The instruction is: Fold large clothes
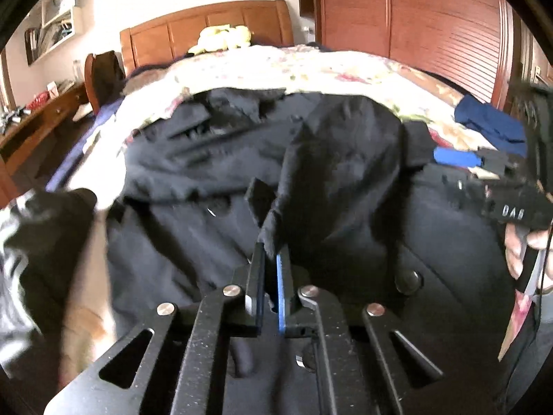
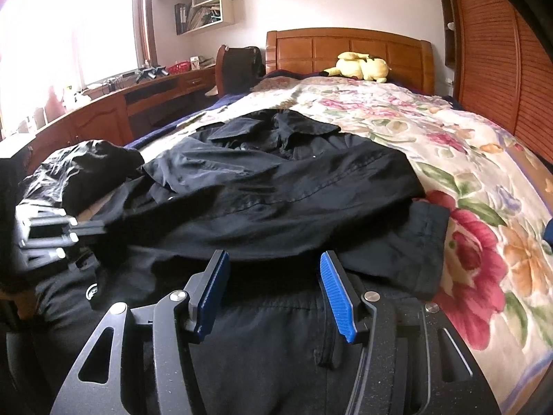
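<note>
Black jacket (image 2: 276,186) lies on the floral bed (image 2: 449,159), long axis six to twelve o'clock, collar toward the wooden headboard (image 2: 349,52). Left tool (image 1: 271,252) is clamped on a raised fold; right tool (image 2: 274,266) stands apart over the hem.

light source: daylight from the window (image 2: 69,27) far left in the right wrist view, blown out to white glare
brightness: room bright; black jacket (image 2: 276,186) dark, folds hard to read
blur: left wrist view smeared at its left and right edges
distortion: fisheye bends the headboard (image 2: 349,52) and wardrobe (image 1: 432,27); black corners
shadows: soft
</note>
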Available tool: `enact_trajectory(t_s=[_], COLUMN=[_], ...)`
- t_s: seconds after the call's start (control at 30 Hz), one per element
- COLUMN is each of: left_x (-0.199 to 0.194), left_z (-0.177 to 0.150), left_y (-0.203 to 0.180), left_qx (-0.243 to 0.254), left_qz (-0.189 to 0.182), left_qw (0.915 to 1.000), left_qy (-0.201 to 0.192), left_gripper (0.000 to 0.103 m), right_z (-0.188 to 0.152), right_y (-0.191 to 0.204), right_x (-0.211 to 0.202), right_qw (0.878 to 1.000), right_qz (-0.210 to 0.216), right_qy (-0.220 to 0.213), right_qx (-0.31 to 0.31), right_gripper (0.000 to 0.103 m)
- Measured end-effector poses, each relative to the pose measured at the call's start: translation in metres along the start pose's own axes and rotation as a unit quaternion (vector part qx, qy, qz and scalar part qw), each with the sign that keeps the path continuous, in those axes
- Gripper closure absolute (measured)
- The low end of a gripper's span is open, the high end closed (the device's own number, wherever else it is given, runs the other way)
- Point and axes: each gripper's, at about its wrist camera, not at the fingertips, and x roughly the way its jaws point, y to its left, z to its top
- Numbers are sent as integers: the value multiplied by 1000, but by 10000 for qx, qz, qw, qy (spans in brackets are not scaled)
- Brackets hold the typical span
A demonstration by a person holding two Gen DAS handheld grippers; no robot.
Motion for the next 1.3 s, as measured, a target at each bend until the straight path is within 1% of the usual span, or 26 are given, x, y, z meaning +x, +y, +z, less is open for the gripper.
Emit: enact_trajectory(t_s=[0.17,0.27,0.33,0.47,0.57,0.63,0.7,0.8,1.0,1.03,1.1,1.27,1.3], left_x=[-11,-11,-7,9,23,29,30,27,13,12,6,-1,-1], left_z=[31,48,58,73,76,76,75,72,57,57,52,35,30], left_y=[37,62,77,101,116,127,133,134,120,120,119,108,104], left_qx=[24,1,24,26,23,-121,-246,-285,-358,-406,-551,-647,-659], left_qz=[394,614,784,958,1127,1225,1197,1154,1013,1005,819,591,504], left_qw=[9991,9978,9965,9952,9935,9921,9919,9918,9916,9913,9915,9924,9934], left_qy=[-175,-259,-289,-217,-182,-223,-334,-467,-724,-741,-842,-860,-796], left_gripper=[97,97,97,97,97,97,97,96,89,86,85,69,69], right_z=[0,0,1,2,3,3,5,6,7,7,8,8,8], right_y=[-2,-2,-2,-1,1,2,3,1,0,-1,-2,-3,-4], right_x=[0,1,2,6,8,8,9,8,15,15,16,17,17], right_qw=[10000,10000,9999,10000,10000,10000,10000,10000,9999,9999,9999,9999,9998], right_qz=[9,8,1,5,10,8,1,6,25,16,2,-4,-2], right_qy=[-27,-41,-43,-15,1,8,20,-4,104,113,130,162,176], right_qx=[64,87,101,94,61,12,-42,-42,-32,-26,-18,-38,-36], right_gripper=[46,46,46,46,46,46,46,46,45,45,45,45,45])
